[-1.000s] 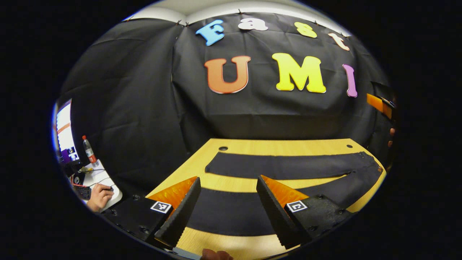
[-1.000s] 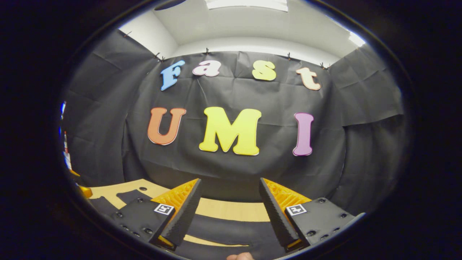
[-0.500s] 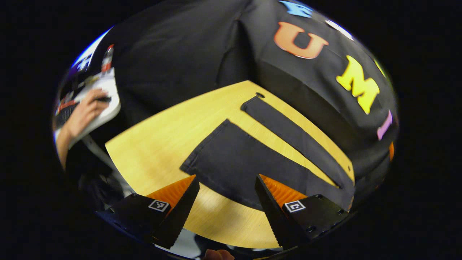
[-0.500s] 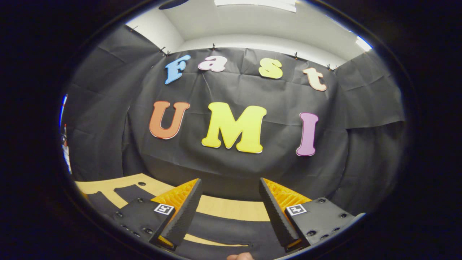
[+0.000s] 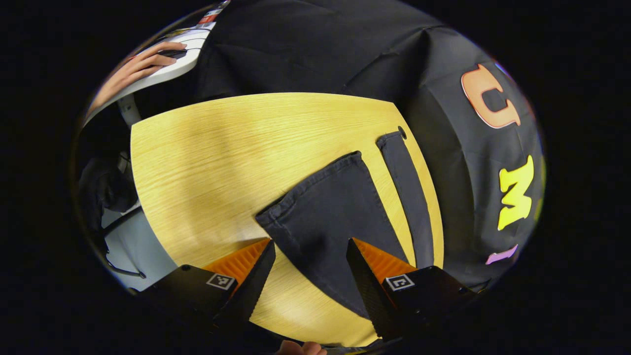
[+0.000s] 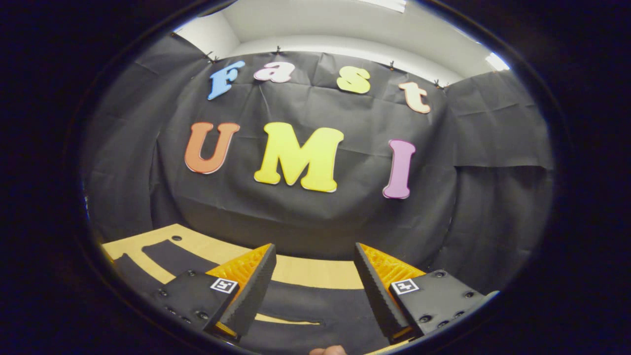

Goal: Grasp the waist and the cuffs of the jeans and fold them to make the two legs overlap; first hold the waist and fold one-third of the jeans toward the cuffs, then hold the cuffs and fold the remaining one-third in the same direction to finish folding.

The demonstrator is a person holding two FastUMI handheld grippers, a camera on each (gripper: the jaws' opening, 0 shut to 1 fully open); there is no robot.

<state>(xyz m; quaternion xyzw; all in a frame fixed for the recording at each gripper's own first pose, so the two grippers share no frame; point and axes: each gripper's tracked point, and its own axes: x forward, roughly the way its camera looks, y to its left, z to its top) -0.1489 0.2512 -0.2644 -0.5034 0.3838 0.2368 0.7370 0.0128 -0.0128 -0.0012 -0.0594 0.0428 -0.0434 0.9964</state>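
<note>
- Hovering your left gripper, jaws spread, just short of the jeans cuff lying flat on the table.
- Holding your right gripper open and empty above the waist end.

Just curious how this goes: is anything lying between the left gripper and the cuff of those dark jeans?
Nothing visible. The left gripper hangs open just above the near cuff of the jeans, with bare table beside it.

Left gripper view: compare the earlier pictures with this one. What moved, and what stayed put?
The left gripper swung round toward the near leg's cuff, jaws open, holding nothing. The jeans stayed flat on the table, legs apart. The right gripper barely shifted, open.
</note>
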